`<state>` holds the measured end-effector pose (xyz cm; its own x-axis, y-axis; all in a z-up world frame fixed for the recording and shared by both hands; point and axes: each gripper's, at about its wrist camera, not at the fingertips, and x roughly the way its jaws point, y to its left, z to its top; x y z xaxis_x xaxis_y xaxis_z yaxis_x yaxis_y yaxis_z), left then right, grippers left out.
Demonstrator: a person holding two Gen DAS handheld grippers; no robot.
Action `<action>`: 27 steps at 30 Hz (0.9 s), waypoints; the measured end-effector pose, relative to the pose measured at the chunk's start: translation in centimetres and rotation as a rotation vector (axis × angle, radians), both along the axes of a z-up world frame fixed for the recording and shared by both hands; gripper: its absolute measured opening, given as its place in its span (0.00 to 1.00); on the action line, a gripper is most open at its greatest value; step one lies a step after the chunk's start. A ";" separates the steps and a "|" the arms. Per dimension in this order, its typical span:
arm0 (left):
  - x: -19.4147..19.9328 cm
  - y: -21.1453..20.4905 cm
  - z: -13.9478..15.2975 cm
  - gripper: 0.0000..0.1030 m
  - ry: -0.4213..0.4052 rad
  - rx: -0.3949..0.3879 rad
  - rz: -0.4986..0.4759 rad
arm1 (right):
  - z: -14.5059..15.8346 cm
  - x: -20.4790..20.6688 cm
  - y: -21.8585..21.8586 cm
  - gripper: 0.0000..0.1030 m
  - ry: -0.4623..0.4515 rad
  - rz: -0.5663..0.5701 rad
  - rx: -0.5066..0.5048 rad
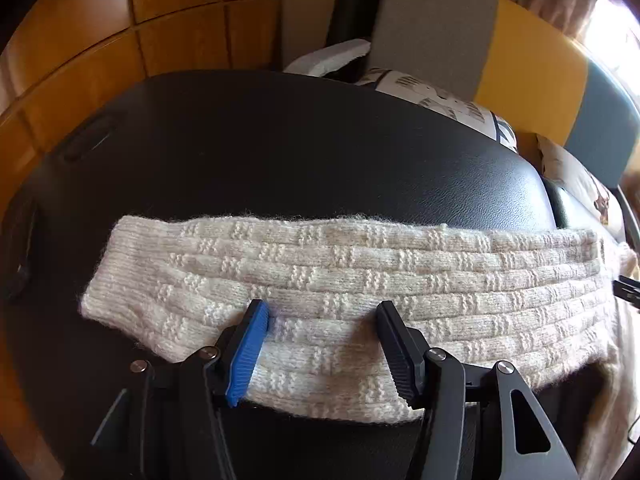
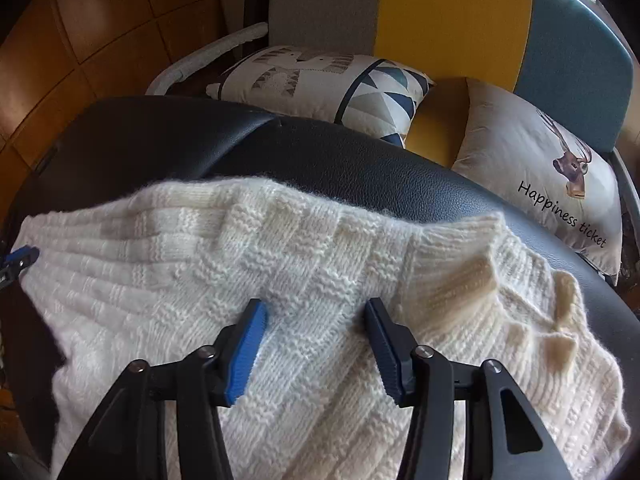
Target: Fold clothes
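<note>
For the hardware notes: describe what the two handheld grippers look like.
Both look alike. The left gripper and right gripper each have black angular linkage arms with silver pivot screws and triangular cutouts. One finger carries a bright blue ribbed pad, the other a dark ribbed pad. No cables, sleeves or hands show.

My left gripper [image 1: 322, 312] is matte black, two flat fingers each hung on angular black link arms pinned with round silver screws, and the outer arm on its right side has a triangular cut-out. One finger wears a bright blue ribbed pad [image 1: 250, 354], the other a black pad [image 1: 398, 356] with the same fine saw-tooth ribbing. My right gripper [image 2: 316, 310] is built alike: black linkages, silver screw heads, a triangular window in the outer arm, a blue ribbed pad [image 2: 248, 354] on one finger and a dark navy one [image 2: 386, 354] opposite.
</note>
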<state>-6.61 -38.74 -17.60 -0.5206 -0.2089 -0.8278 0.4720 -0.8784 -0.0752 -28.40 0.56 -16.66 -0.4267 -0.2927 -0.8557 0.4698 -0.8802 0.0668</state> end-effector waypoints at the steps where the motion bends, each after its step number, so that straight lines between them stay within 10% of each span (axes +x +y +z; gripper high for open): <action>1: 0.6 -0.1 -0.1 0.57 0.010 0.003 0.011 | 0.0 -0.1 0.0 0.55 0.000 -0.017 -0.004; 8: 0.7 -0.5 0.1 0.57 -0.005 0.042 0.055 | 1.4 0.4 1.0 0.54 -0.040 -0.053 -0.044; 15: 1.6 3.9 5.6 0.57 0.125 0.066 -0.013 | 4.8 7.9 13.5 0.54 -0.076 -0.180 -0.407; 22: -1.1 20.0 8.3 0.65 0.180 0.084 -0.460 | 5.7 19.6 33.2 0.54 0.006 -0.572 -0.225; 27: -4.2 35.0 7.8 0.65 0.123 0.138 -0.762 | 6.1 26.3 45.9 0.54 0.120 -0.859 0.110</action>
